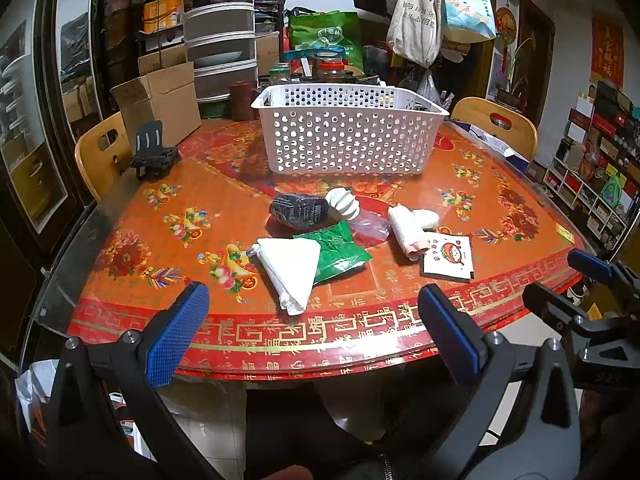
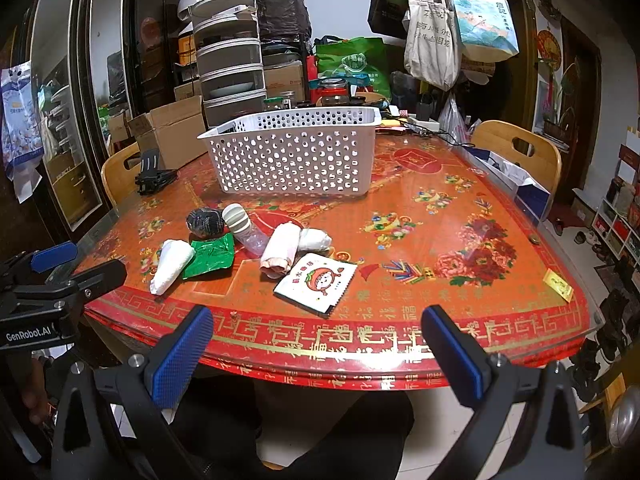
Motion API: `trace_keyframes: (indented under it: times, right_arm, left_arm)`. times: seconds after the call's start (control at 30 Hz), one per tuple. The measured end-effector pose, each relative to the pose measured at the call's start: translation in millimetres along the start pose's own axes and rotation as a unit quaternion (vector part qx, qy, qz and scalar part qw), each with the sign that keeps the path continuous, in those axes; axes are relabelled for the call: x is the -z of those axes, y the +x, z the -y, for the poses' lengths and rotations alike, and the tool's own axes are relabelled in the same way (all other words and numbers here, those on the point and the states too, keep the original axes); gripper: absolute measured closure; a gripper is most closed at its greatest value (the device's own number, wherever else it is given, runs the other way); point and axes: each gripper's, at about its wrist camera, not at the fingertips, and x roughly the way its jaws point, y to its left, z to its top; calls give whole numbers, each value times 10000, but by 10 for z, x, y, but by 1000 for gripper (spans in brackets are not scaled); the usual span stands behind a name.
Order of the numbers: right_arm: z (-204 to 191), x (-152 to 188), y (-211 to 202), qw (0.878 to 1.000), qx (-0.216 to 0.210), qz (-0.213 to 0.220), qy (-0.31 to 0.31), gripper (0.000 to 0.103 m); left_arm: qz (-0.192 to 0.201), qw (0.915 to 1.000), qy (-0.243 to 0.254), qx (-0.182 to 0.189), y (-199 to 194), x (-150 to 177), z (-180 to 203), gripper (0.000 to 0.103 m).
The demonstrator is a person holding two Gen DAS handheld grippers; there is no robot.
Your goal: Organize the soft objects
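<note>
The right hand-held gripper (image 2: pixel 316 354) hangs at the near edge of the worktop (image 2: pixel 460 216), its blue pads (image 2: pixel 182 354) spread wide with nothing between them. Ahead lie a white packet (image 2: pixel 316 282), a pink roll (image 2: pixel 280 250), a green pouch (image 2: pixel 210 256), a white cloth (image 2: pixel 172 266) and a dark bundle (image 2: pixel 205 222). Behind them stands a white basket (image 2: pixel 292 152). The left hand-held gripper (image 2: pixel 76 262) shows at the left edge.

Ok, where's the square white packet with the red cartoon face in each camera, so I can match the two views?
Left wrist: white packet lies right of centre, near the table's front edge, beside the rolled pink-white cloth.
Right wrist: white packet sits at centre, just ahead of the open gripper.
Shared landmark: the white perforated basket behind it.
</note>
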Motion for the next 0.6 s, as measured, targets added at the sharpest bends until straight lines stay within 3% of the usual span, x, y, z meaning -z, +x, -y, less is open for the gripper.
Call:
trace_keyframes:
  times: [0.6]
  right_arm:
    - [-17,11,9,10000,-18,-17,1,0]
  left_arm:
    - [7,10000,7,3,-5,-10,23,0]
